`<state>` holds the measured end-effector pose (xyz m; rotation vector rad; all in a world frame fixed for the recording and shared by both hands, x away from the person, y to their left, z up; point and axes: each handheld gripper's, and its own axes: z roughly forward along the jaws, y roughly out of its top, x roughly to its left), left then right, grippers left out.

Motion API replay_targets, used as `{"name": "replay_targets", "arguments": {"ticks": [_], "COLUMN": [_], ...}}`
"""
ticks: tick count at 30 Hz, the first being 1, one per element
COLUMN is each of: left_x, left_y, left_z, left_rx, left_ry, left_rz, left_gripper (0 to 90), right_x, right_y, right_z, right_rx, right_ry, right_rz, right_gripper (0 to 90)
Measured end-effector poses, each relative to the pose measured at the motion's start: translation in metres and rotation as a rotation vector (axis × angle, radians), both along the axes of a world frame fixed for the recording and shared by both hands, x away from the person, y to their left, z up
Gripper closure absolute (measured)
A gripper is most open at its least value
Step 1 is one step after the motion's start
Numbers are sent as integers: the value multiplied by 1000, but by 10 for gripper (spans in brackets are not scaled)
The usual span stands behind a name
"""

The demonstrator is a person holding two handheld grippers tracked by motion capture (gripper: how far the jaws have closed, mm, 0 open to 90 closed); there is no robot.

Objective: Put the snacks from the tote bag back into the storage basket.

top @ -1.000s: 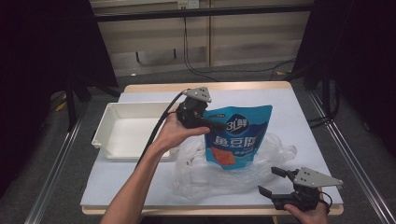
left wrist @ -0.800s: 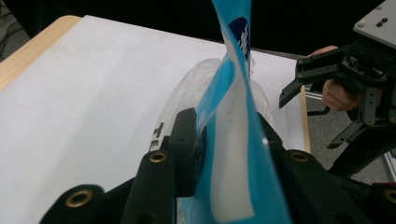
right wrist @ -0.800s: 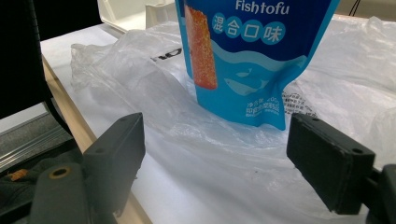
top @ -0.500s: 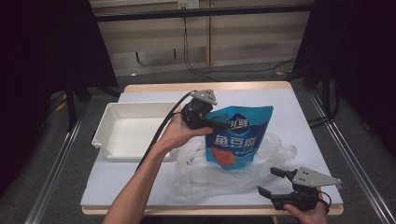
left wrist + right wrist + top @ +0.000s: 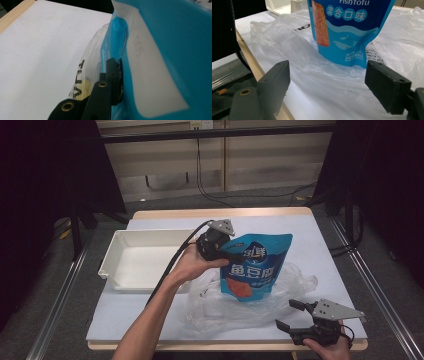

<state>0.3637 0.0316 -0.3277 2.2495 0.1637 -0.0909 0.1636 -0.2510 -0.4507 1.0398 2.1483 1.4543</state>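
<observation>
Nearby, white tray point(image 5: 145, 257) left of blue pouch point(image 5: 255, 270) — clear bag point(image 5: 295, 285) beneath.

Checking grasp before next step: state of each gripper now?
Left gripper: closed on the blue pouch, at its upper edge.
Right gripper: open, holding nothing, near the plastic bag.

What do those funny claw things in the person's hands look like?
Both are black. The left gripper has a grey three-cornered plate on top and a thick black cable trailing along the bare forearm. The right gripper has the same grey plate and two blocky black jaws with flat pads. No sleeves show.
</observation>
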Motion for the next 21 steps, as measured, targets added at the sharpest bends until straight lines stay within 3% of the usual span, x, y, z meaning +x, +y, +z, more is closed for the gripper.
{"name": "replay_targets", "arguments": {"ticks": [7, 21], "left_x": [0, -1], "left_y": [0, -10], "left_z": [1, 6], "left_rx": [8, 2], "left_ry": [-30, -26], "left_rz": [-9, 0], "left_gripper": [898, 900], "right_x": [0, 0], "right_y": [0, -1], "right_z": [0, 0], "right_rx": [-2, 1], "right_ry": [0, -11], "right_rz": [-3, -6], "right_gripper": [206, 200]}}
